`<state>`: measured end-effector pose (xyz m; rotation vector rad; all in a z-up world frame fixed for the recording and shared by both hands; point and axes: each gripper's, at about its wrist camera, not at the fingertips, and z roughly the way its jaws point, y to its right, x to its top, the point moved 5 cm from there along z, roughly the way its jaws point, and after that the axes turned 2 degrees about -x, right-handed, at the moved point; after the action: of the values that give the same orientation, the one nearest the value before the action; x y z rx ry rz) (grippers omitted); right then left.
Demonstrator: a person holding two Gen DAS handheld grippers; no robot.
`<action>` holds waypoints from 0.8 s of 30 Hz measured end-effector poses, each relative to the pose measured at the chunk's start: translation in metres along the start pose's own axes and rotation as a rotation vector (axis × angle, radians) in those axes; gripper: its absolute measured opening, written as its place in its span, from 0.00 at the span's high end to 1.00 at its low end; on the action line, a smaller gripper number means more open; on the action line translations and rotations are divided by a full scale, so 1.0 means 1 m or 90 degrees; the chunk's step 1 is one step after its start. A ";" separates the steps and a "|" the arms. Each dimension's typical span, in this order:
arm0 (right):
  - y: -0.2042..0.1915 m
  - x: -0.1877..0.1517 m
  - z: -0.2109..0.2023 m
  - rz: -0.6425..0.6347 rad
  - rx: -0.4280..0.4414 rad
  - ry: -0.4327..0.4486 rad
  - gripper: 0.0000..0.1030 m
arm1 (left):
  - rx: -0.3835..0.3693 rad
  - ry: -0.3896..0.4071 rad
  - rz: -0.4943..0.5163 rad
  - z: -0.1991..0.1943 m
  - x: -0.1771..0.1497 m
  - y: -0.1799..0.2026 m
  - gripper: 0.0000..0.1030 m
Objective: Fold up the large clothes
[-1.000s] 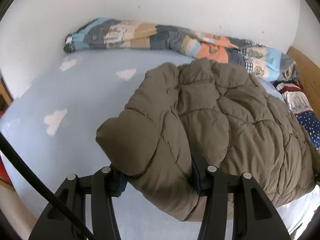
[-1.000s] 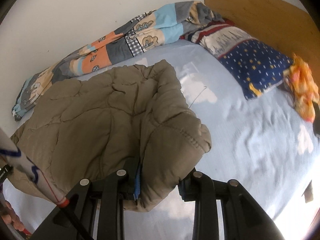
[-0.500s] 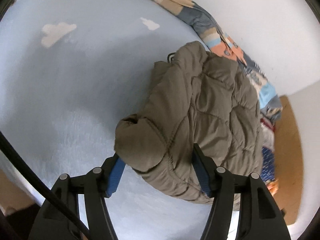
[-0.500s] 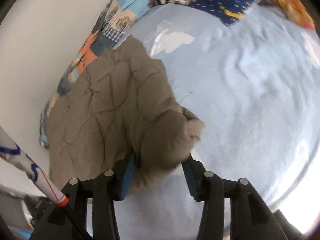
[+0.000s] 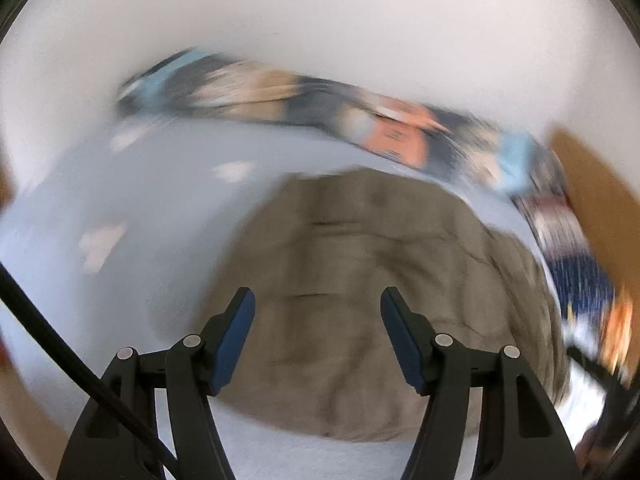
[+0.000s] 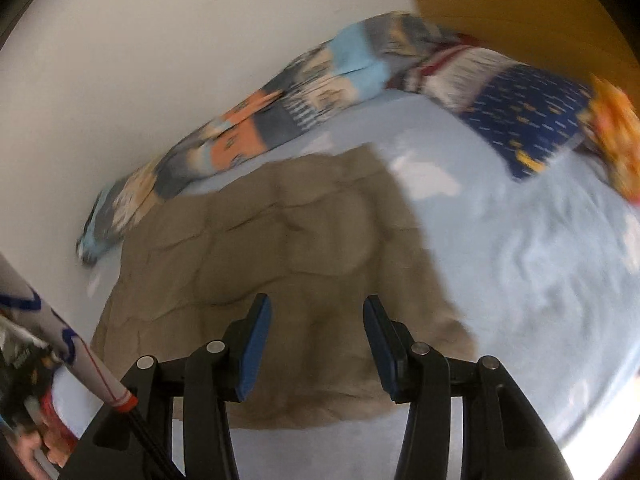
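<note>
Left hand-held gripper (image 5: 317, 308) is opening, clear above the olive quilted jacket (image 5: 360, 280) lying on the bed (image 5: 140, 200). Right hand-held gripper (image 6: 316, 316) spread, holding nothing; only its view shows the starry pillow (image 6: 528, 120) sharply. No legible writing.

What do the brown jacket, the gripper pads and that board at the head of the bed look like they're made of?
Brown jacket: apparently a matte woven shell over soft padding, judging by its puffy stitched panels.
Gripper pads: blue, smooth and dull, possibly rubber or foam on black rigid fingers, probably plastic.
Board: an even, flat orange-brown, likely wood or laminate; blur hides any grain.
</note>
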<state>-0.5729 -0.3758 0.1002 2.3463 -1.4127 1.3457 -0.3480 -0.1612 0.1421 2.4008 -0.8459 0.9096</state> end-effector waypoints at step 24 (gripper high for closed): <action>-0.035 -0.002 0.098 -0.064 -0.063 -0.089 0.61 | -0.002 -0.078 0.075 0.101 -0.018 0.054 0.30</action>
<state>-0.4854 -0.4012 0.0511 2.4514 -1.3426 1.0798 -0.3513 -0.2518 0.0688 2.4462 -1.0424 0.8084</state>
